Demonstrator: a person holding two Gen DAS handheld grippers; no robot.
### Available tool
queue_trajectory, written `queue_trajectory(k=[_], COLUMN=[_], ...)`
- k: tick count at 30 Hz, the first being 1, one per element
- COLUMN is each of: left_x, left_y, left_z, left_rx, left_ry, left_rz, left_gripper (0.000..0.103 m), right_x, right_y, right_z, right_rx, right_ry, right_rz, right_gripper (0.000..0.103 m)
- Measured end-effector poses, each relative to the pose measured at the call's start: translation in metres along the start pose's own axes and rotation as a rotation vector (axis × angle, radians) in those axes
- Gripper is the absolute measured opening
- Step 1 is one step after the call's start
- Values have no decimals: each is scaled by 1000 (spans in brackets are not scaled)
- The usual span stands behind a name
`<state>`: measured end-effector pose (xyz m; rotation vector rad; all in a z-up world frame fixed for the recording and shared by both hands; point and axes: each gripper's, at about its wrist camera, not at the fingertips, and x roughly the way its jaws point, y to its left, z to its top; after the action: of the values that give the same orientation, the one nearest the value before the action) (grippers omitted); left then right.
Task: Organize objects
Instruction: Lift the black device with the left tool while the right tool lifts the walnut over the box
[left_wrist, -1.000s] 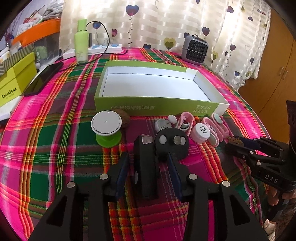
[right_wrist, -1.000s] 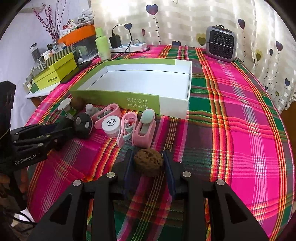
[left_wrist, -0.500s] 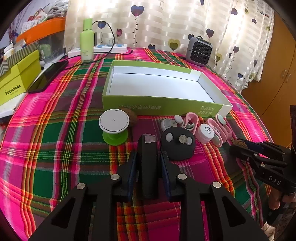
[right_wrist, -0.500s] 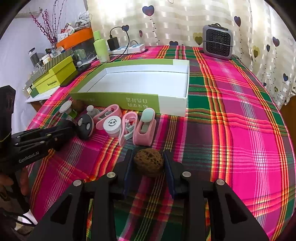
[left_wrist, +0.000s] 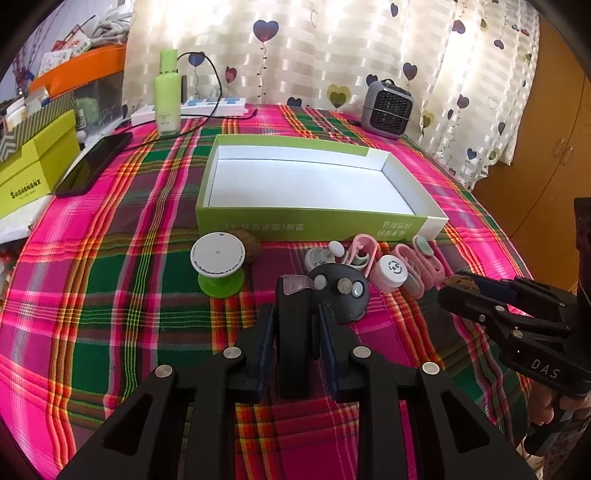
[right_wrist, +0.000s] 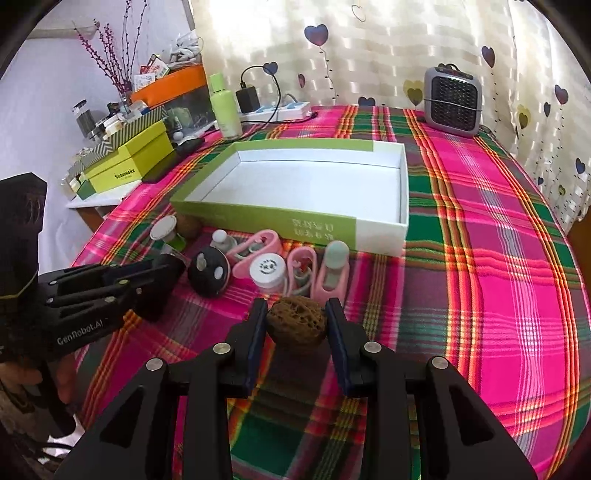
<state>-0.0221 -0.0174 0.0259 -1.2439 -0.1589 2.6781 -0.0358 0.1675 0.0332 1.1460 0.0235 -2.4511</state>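
Observation:
My left gripper (left_wrist: 295, 314) is shut on a black rectangular block (left_wrist: 293, 332) with a clear tip, held just above the plaid cloth. My right gripper (right_wrist: 297, 310) is shut on a brown walnut (right_wrist: 297, 325), also seen in the left wrist view (left_wrist: 460, 284). The open green and white box (left_wrist: 314, 184) lies beyond, its inside bare. In front of it sit a white disc on a green base (left_wrist: 218, 258), a second walnut (left_wrist: 253, 251), a black round piece (left_wrist: 341, 291), a white jar (left_wrist: 391, 273) and pink clips (left_wrist: 424, 266).
A grey mini heater (left_wrist: 386, 109), a green bottle (left_wrist: 168, 98) and a power strip (left_wrist: 207, 107) stand at the back. A black phone (left_wrist: 94, 164) and yellow-green boxes (left_wrist: 33, 170) lie at the left. The table edge drops off at the right.
My left gripper closed on the black block and lifted it slightly, pulling back from the black round piece. My right gripper keeps hold of the walnut and has barely moved.

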Motion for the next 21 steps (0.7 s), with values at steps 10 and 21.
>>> queue_trajectory(k=[10,21], left_x=[-6,1], left_y=[0,5], left_z=[9,10], left_rx=[-2,-7], left_ry=[-24,-2], left_rz=[-4,3], left_gripper=[22,21], right_x=[0,4], right_y=[8,9], right_z=[10,16], right_rx=[-12,-3], right_ry=[-19,-19], right_rz=[16,20], right_gripper=[33,33])
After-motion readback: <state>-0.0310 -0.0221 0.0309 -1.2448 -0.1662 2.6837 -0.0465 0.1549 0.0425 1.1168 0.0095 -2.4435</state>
